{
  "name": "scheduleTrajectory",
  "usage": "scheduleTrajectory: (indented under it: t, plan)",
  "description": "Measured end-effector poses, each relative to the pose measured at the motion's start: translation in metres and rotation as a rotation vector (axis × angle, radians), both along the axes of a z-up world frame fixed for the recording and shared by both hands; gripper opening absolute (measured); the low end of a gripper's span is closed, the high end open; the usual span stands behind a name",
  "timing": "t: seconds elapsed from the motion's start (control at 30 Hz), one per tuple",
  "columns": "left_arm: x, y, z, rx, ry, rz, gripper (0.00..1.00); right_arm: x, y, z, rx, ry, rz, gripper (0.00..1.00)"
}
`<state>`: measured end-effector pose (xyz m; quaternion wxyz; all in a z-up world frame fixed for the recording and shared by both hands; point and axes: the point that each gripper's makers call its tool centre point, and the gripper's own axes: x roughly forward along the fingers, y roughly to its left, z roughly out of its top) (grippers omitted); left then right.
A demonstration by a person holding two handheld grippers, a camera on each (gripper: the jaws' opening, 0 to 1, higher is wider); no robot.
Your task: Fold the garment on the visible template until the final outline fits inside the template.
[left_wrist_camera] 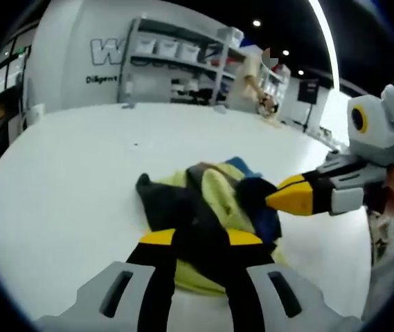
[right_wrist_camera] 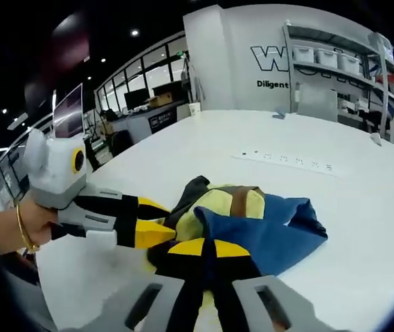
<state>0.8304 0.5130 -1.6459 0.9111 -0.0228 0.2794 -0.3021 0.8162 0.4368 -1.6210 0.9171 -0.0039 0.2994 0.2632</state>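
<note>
One crumpled garment [left_wrist_camera: 214, 207] lies bunched on the white table [left_wrist_camera: 65, 180], with the left gripper [left_wrist_camera: 200, 238] and the right gripper [right_wrist_camera: 200, 247] each pinched together on its cloth. Beyond it, one power strip [right_wrist_camera: 287, 163] lies on the table, and a rack of shelves [left_wrist_camera: 183, 62] with a person [left_wrist_camera: 255, 76] beside it stands by the far wall.

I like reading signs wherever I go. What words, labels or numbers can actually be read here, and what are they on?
"W": start of large outlined lettering on the white back wall, the rest hidden by the grey metal shelving rack.
"Diligent": small dark text beneath it, cut off by the same rack.
The multicoloured crumpled garment shows no readable text.
</note>
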Motion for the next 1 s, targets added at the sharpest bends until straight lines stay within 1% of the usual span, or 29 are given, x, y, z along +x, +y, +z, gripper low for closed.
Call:
scheduleTrajectory:
  t: [0.23,0.37,0.43,0.53,0.63,0.7,0.77,0.8,0.83,0.87,0.9,0.97,1.0]
  plan:
    - [0.000,-0.001,-0.002,0.002,0.003,-0.003,0.19,0.000,-0.006,0.007,0.003,-0.013,-0.008,0.00]
    - [0.000,-0.001,-0.003,0.000,0.007,-0.007,0.14,-0.001,-0.010,0.013,0.005,-0.023,-0.004,0.00]
    - [-0.002,-0.006,-0.003,-0.020,0.015,-0.016,0.13,-0.002,-0.016,0.019,0.004,-0.036,-0.007,0.00]
    - [-0.004,-0.009,-0.004,-0.025,0.031,-0.017,0.09,-0.001,-0.041,0.031,-0.016,-0.066,-0.030,0.00]
    - [-0.005,-0.009,-0.004,-0.024,0.033,-0.021,0.01,0.000,-0.050,0.033,-0.023,-0.071,-0.037,0.00]
    - [-0.007,-0.009,-0.004,-0.020,0.033,-0.025,0.00,0.000,-0.054,0.034,-0.027,-0.074,-0.040,0.00]
    - [-0.010,-0.006,-0.001,-0.007,0.025,-0.040,0.00,0.002,-0.074,0.037,-0.054,-0.086,-0.061,0.00]
    - [-0.008,-0.003,-0.002,-0.004,0.020,-0.041,0.00,0.003,-0.082,0.038,-0.062,-0.084,-0.071,0.00]
    - [-0.009,-0.003,0.010,-0.041,-0.009,-0.046,0.00,0.004,-0.093,0.042,-0.069,-0.087,-0.089,0.00]
    - [-0.011,-0.003,0.014,-0.045,-0.005,-0.045,0.00,0.004,-0.096,0.042,-0.073,-0.088,-0.092,0.00]
    - [-0.011,-0.003,0.015,-0.044,-0.003,-0.046,0.00,0.004,-0.098,0.042,-0.076,-0.088,-0.094,0.00]
    - [-0.010,0.005,0.016,-0.031,-0.010,-0.045,0.00,0.005,-0.111,0.041,-0.098,-0.086,-0.108,0.00]
    - [-0.011,0.005,0.021,-0.030,-0.012,-0.045,0.00,0.005,-0.117,0.042,-0.100,-0.084,-0.119,0.00]
